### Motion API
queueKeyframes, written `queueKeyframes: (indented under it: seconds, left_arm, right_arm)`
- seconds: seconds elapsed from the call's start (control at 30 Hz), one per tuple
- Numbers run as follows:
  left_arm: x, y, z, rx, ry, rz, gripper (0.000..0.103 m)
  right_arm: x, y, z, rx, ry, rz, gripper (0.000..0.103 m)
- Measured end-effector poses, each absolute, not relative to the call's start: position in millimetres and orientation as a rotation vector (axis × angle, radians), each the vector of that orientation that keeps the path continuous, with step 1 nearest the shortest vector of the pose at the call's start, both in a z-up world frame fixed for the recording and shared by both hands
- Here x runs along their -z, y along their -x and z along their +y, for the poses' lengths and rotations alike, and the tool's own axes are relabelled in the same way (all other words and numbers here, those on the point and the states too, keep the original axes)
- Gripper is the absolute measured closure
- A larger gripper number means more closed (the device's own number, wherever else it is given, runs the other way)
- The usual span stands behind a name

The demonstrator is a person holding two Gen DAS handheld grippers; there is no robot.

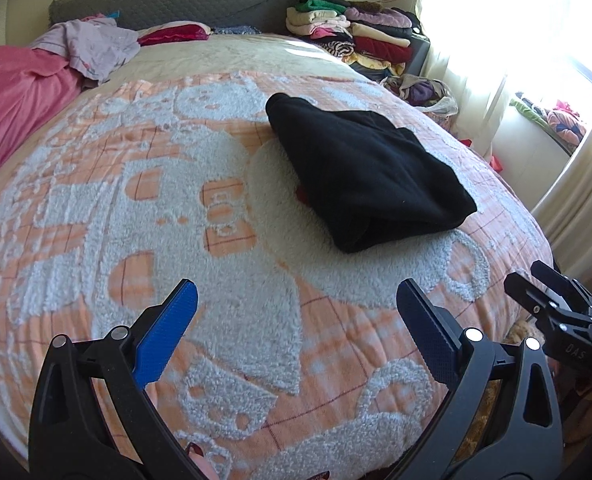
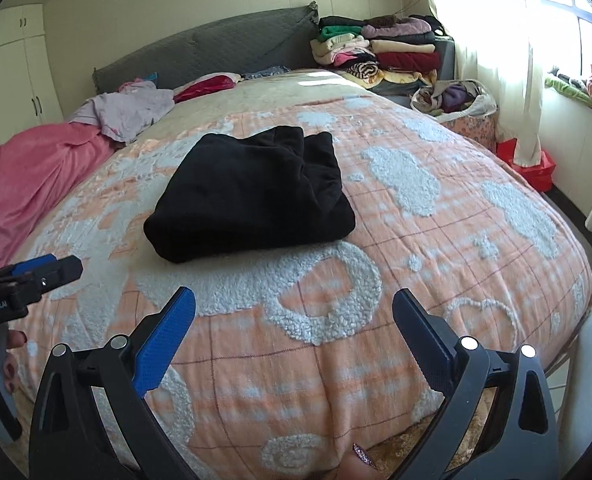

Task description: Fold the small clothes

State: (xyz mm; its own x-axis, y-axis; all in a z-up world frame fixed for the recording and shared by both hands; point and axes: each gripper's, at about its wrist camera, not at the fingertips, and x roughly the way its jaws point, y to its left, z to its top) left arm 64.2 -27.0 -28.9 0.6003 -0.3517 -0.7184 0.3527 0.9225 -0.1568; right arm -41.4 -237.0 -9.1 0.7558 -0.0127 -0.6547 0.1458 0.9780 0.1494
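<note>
A black garment (image 1: 365,172) lies folded into a thick bundle on the orange-and-white blanket (image 1: 176,208); it also shows in the right wrist view (image 2: 252,196). My left gripper (image 1: 296,300) is open and empty, held above the blanket near the bed's front edge, short of the garment. My right gripper (image 2: 294,304) is open and empty, also in front of the garment. The right gripper shows at the right edge of the left wrist view (image 1: 551,300), and the left gripper at the left edge of the right wrist view (image 2: 44,272).
A pink blanket (image 1: 16,92) and a lilac garment (image 1: 92,46) lie at the bed's far left. A stack of folded clothes (image 2: 379,48) stands by the grey headboard (image 2: 200,52). A bag of clothes (image 2: 451,98) and red boxes (image 2: 531,164) sit beside the bed near the curtained window.
</note>
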Motion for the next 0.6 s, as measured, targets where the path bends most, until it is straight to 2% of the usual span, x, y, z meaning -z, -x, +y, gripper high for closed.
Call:
queueKeyframes:
  seconds: [0.6]
  left_arm:
    - [35.4,-66.1,-23.8,0.383,0.013,0.873,0.010]
  right_arm:
    - [7.6,39.6,-236.3,0.082,-0.196,0.704,0.005]
